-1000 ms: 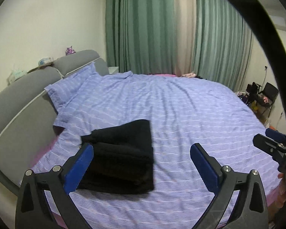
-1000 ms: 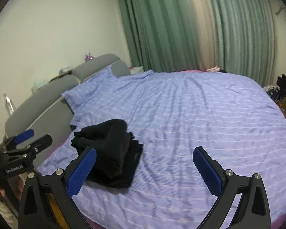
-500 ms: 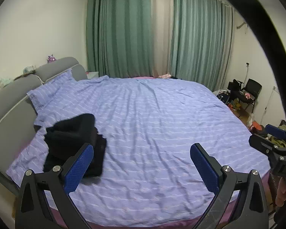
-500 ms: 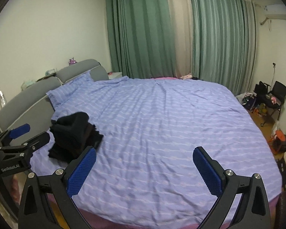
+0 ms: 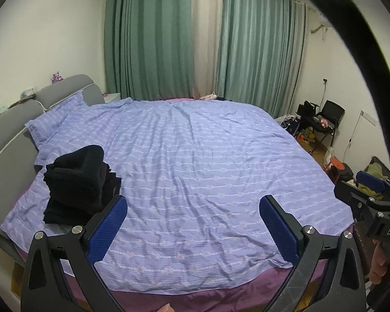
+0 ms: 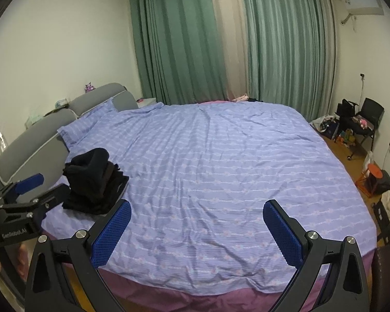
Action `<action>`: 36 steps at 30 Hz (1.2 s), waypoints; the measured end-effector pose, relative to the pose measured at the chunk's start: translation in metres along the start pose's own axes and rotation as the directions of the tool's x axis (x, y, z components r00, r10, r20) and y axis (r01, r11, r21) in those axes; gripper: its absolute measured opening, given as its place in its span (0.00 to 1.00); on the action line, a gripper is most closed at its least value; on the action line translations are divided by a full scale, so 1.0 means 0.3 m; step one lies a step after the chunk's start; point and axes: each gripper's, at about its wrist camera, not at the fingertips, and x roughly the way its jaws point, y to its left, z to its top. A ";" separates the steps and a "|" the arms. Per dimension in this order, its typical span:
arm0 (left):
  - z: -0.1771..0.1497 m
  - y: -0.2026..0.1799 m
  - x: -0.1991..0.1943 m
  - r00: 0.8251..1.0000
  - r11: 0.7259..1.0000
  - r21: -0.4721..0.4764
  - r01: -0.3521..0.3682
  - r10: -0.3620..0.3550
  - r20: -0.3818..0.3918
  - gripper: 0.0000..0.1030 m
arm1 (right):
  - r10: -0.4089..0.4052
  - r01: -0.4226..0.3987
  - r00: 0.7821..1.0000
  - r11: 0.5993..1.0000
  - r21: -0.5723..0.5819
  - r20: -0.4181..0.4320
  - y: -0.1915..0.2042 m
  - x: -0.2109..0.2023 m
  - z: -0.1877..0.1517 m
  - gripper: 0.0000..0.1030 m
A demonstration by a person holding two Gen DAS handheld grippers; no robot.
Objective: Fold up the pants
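Both our grippers, left (image 5: 192,218) and right (image 6: 197,223), have pulled back from the bed (image 5: 208,156), jaws wide and empty; the black pants (image 5: 80,179) lie folded near the headboard (image 5: 10,140), so folding looks finished.

Dim, even indoor light; sharp focus, fisheye-bent, vignetted edges.

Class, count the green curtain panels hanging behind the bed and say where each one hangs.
2. The left green curtain hangs nearer the headboard; the right green curtain hangs nearer the chair. A beige strip separates them. Any further panels could be hidden.
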 end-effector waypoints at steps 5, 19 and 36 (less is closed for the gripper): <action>0.004 -0.019 -0.021 1.000 1.000 0.008 0.012 -0.012 0.012 1.00 | 0.002 -0.003 1.000 1.000 0.006 0.019 -0.009 -0.035 -0.006 0.99; 0.003 -0.039 -0.061 0.999 0.999 0.028 -0.019 0.018 0.038 1.00 | 0.002 -0.003 1.000 1.000 0.009 0.025 -0.012 -0.059 -0.018 0.99; 0.004 -0.084 -0.075 0.999 1.000 0.031 -0.005 0.003 0.046 1.00 | 0.001 -0.002 1.000 1.000 0.014 0.031 -0.042 -0.083 -0.027 0.99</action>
